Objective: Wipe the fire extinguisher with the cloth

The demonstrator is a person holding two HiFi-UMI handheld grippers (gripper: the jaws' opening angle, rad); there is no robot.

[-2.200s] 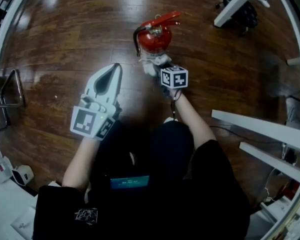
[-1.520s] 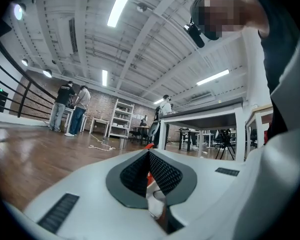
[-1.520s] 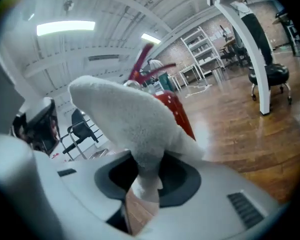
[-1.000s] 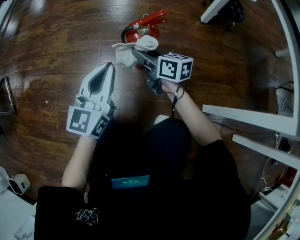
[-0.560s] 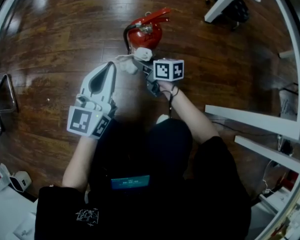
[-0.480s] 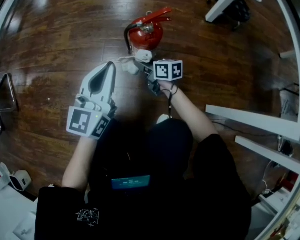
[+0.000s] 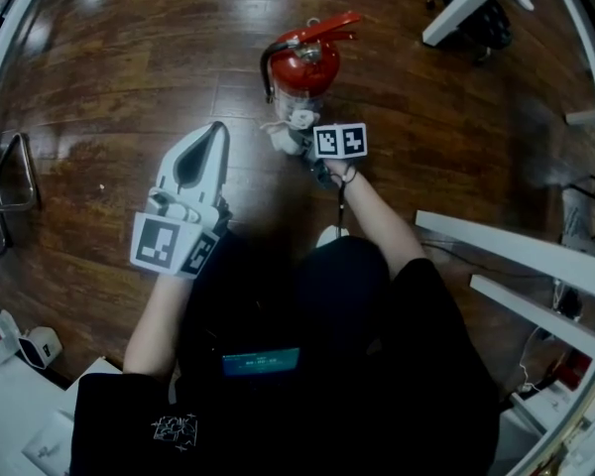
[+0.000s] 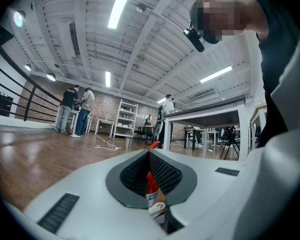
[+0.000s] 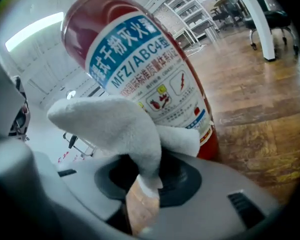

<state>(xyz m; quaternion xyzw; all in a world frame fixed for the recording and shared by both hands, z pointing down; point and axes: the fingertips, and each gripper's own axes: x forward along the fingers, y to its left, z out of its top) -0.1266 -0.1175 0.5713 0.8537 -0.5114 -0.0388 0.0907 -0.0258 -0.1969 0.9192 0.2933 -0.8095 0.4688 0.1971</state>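
The floor is dark brown wood in planks, shiny, with light reflected on it. At my right side white table frames stand on it, and at my left there is a bent metal frame. The room is a big hall. The left gripper view shows a white ribbed ceiling with long light strips, some people standing far away, and a white shelf near a brick wall.

The red fire extinguisher stands upright on the floor in front of me. My right gripper is low at its near side, and its fingers pinch a white cloth. The free part of the cloth bunches up and lies against the lower part of the cylinder. My left gripper is to the left of the extinguisher, apart from it, above the floor. Its fingers are pressed together at the tips and they hold nothing.

The head view shows the top of the extinguisher, with the red lever and the black hose, which the right gripper view does not show. The right gripper view gives the label: a blue band with white characters and "MFZ/ABC4", and small pictures under it. In the head view this print is too small to read. In the left gripper view, the opening below the closed tips shows only a narrow strip of the extinguisher and a bit of the cloth.
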